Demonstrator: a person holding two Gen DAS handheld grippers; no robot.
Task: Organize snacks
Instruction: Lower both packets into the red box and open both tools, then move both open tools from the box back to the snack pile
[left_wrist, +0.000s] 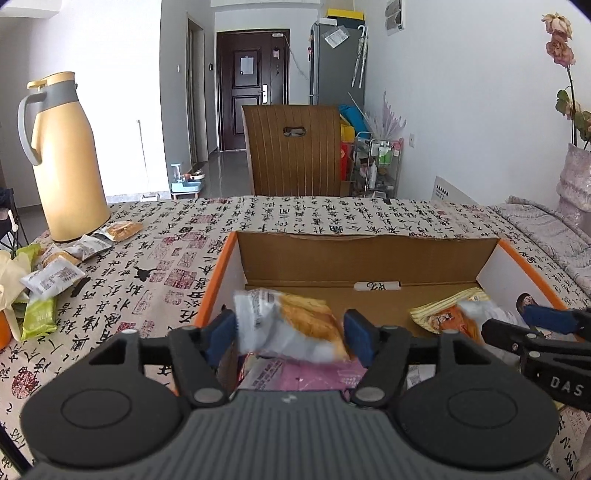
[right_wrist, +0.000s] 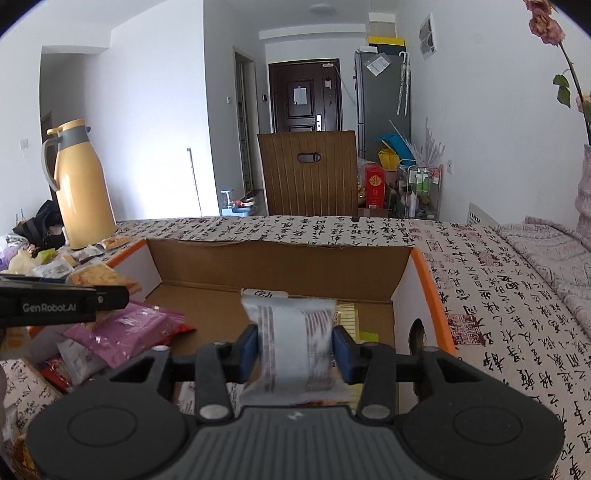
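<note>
An open cardboard box with orange rims (left_wrist: 365, 258) (right_wrist: 277, 258) stands on the calligraphy-print tablecloth. My left gripper (left_wrist: 290, 334) hangs over its left part, jaws apart. A blurred clear pack with a golden pastry (left_wrist: 295, 325) sits loose between the blue pads. My right gripper (right_wrist: 295, 349) is over the box's middle with a blurred white-and-silver snack pack (right_wrist: 295, 339) between its spread pads, which do not seem to press it. Its fingers (left_wrist: 546, 319) show at the right edge of the left wrist view.
Inside the box lie a pink pack (right_wrist: 122, 332), an orange-yellow pack (left_wrist: 447, 314) and others. Several loose snacks (left_wrist: 55, 277) lie at the table's left beside a tall yellow thermos jug (left_wrist: 66, 158). A brown chair (left_wrist: 295, 147) stands behind the table, a wrapped vase (left_wrist: 576, 177) at far right.
</note>
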